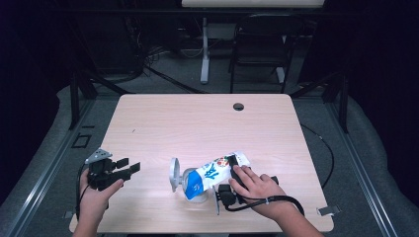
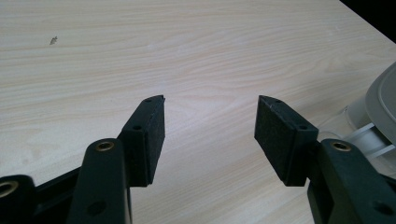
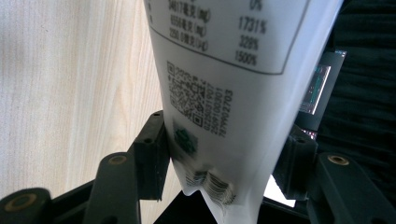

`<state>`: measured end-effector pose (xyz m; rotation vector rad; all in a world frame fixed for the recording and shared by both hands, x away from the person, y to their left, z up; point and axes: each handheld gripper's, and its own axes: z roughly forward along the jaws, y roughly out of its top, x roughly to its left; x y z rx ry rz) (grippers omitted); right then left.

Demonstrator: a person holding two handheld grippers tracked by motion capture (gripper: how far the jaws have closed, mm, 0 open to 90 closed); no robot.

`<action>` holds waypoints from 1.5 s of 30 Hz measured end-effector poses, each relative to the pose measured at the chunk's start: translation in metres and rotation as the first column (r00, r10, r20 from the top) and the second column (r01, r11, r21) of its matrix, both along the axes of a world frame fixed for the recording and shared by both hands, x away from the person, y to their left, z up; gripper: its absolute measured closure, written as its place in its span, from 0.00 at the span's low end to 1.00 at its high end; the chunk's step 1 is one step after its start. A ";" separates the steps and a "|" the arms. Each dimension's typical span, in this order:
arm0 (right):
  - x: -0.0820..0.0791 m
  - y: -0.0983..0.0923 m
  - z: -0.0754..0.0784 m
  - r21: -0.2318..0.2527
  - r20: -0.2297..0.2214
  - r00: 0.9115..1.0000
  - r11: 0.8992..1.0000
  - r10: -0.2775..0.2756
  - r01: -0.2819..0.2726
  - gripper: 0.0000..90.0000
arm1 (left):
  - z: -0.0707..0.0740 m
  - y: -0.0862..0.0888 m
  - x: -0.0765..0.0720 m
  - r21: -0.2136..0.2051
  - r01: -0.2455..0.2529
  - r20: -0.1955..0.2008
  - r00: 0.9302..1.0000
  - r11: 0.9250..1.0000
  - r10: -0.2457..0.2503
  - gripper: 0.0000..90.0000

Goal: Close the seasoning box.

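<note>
The right gripper (image 1: 228,178) is being largely covered by the person's right hand (image 1: 257,186) in the high view; in the right gripper view its fingers (image 3: 152,154) are seen clamped on the end of a white and blue pouch (image 1: 212,174), whose lower edge is being blurred. The pouch is being held tilted over a clear container (image 1: 193,190) near the front edge of the worktop (image 1: 197,123). The left gripper (image 1: 129,166) is being held at the front left, well apart, its fingers (image 2: 149,140) spread wide with nothing between them. Beyond, bare worktop is being left open up to the cable hole (image 1: 238,106).
</note>
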<state>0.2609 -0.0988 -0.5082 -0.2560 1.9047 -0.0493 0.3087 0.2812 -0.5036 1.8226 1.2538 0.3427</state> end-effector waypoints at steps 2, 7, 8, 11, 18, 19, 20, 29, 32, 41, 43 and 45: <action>0.000 0.000 -0.001 0.010 -0.002 1.000 1.000 0.005 -0.005 0.51 | 0.000 0.000 0.000 0.005 0.001 -0.001 1.000 1.000 -0.001 0.46; 0.001 0.000 -0.001 0.008 -0.002 1.000 1.000 0.006 -0.006 0.51 | -0.001 0.000 0.001 0.016 0.001 -0.003 1.000 1.000 -0.001 0.44; 0.000 0.000 0.000 -0.002 0.001 1.000 1.000 0.001 -0.001 0.51 | 0.000 0.000 0.001 0.020 0.002 -0.005 1.000 1.000 -0.002 0.44; 0.000 0.000 0.000 0.001 0.002 1.000 1.000 0.004 -0.004 0.51 | -0.001 0.000 0.001 0.024 -0.004 -0.003 1.000 1.000 0.004 0.44; 0.001 0.000 -0.001 0.012 0.000 1.000 1.000 0.010 -0.010 0.51 | -0.001 0.001 0.000 0.027 -0.007 -0.005 1.000 1.000 0.007 0.44; 0.001 0.000 -0.001 0.012 0.000 1.000 1.000 0.012 -0.012 0.51 | 0.000 0.001 0.000 0.033 -0.008 -0.007 1.000 0.999 0.008 0.44; 0.001 0.000 -0.001 0.006 0.003 1.000 1.000 0.009 -0.009 0.51 | -0.001 0.001 0.000 0.032 -0.010 -0.003 1.000 0.999 0.010 0.44; 0.000 0.001 0.000 -0.004 0.007 1.000 1.000 0.008 -0.008 0.51 | -0.001 0.001 0.000 0.028 -0.017 0.000 1.000 0.999 0.017 0.44; 0.000 0.001 0.000 -0.005 0.007 1.000 1.000 0.009 -0.008 0.51 | -0.001 0.002 0.000 0.028 -0.019 0.001 1.000 0.999 0.019 0.44; 0.000 0.001 0.000 -0.007 0.009 1.000 1.000 0.011 -0.010 0.51 | -0.001 0.003 0.000 0.031 -0.016 -0.009 1.000 0.999 0.016 0.44; 0.000 0.001 0.000 -0.008 0.010 1.000 1.000 0.011 -0.011 0.51 | -0.001 0.003 0.000 0.030 -0.018 -0.008 1.000 0.999 0.018 0.44; 0.000 0.001 0.000 -0.010 0.010 1.000 1.000 0.013 -0.013 0.51 | -0.001 0.003 0.000 0.030 -0.019 -0.008 1.000 0.999 0.019 0.44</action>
